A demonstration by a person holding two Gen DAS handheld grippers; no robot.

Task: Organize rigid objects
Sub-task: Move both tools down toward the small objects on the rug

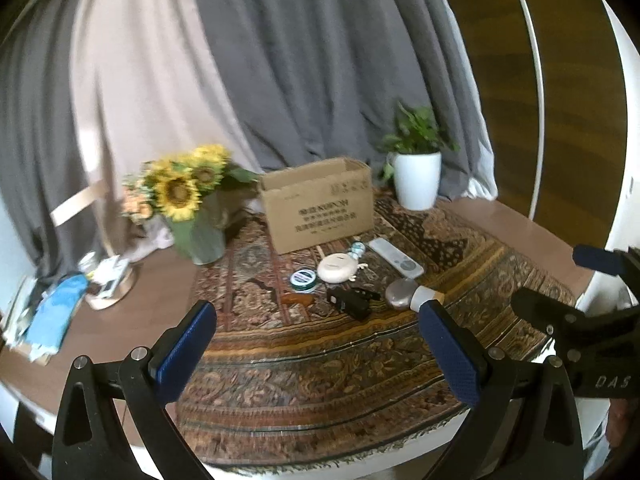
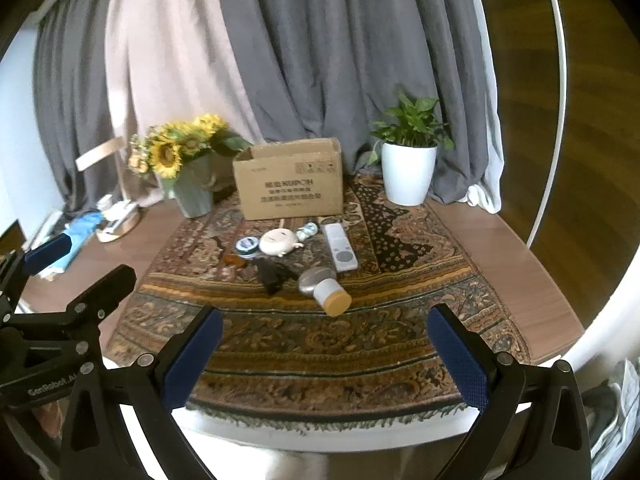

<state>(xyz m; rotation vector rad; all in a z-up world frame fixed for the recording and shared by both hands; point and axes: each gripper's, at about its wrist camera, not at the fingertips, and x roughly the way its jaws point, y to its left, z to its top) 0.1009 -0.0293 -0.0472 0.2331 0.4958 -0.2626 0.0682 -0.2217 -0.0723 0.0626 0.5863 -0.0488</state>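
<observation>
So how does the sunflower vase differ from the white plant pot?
The ribbed green vase holds yellow sunflowers and stands left of the cardboard box; the smooth white pot holds a leafy green plant and stands on the box's right. The white pot looks wider. Both stand upright at the table's far side.

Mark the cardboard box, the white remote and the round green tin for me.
cardboard box (image 2: pixel 289 186), right wrist view, middle of its printed front face.
white remote (image 2: pixel 339 247), right wrist view, middle of its body.
round green tin (image 1: pixel 304 279), left wrist view, centre of its lid.
</observation>
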